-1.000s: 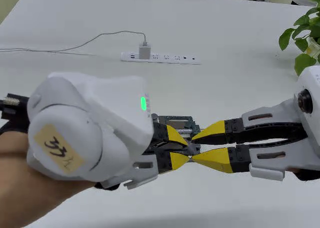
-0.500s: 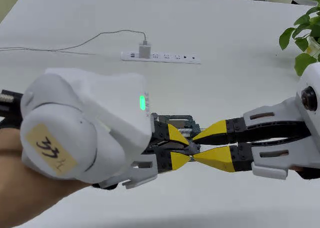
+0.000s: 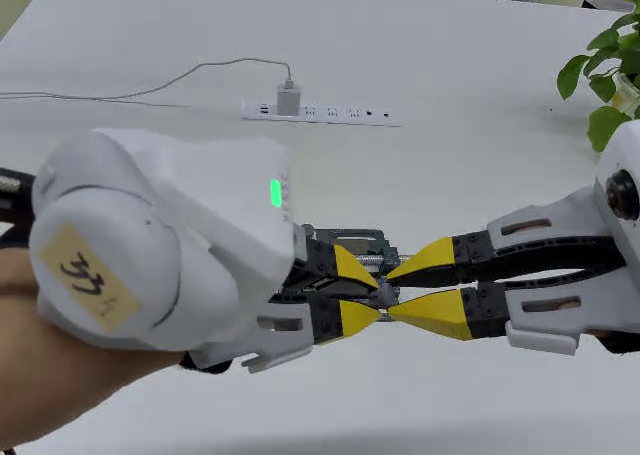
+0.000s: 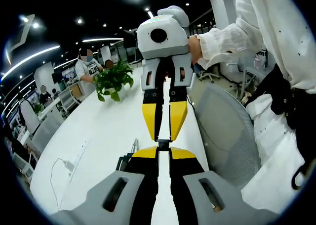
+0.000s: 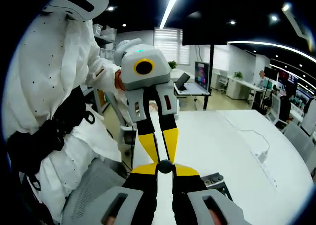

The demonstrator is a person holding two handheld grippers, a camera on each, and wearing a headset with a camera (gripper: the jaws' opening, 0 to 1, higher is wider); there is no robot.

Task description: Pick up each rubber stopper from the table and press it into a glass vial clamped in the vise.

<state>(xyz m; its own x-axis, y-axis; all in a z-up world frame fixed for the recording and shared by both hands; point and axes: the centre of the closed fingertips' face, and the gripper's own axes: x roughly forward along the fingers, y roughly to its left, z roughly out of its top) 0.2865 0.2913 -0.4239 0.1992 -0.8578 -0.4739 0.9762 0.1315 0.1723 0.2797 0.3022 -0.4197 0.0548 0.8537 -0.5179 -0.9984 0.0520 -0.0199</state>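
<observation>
A small dark rubber stopper (image 5: 164, 166) sits between the yellow tips of my right gripper (image 5: 165, 171), which is shut on it. My left gripper (image 3: 376, 295) comes in from the left and my right gripper (image 3: 392, 297) from the right. Their tips meet nose to nose at the stopper (image 3: 384, 297), just above the table. The left jaws are closed to a point and touch the stopper from the opposite side. Directly behind the tips stands the dark metal vise (image 3: 352, 243), partly hidden by the left jaws; I cannot make out a vial in it.
A white power strip (image 3: 320, 114) with a plugged-in adapter and cable lies further back on the white table (image 3: 470, 65). A green plant (image 3: 605, 75) stands at the right edge. Other people sit far off in the room.
The left gripper's body has drifted slightly left and down in the head view. The two pairs of tips stay together at the same spot by the vise.
</observation>
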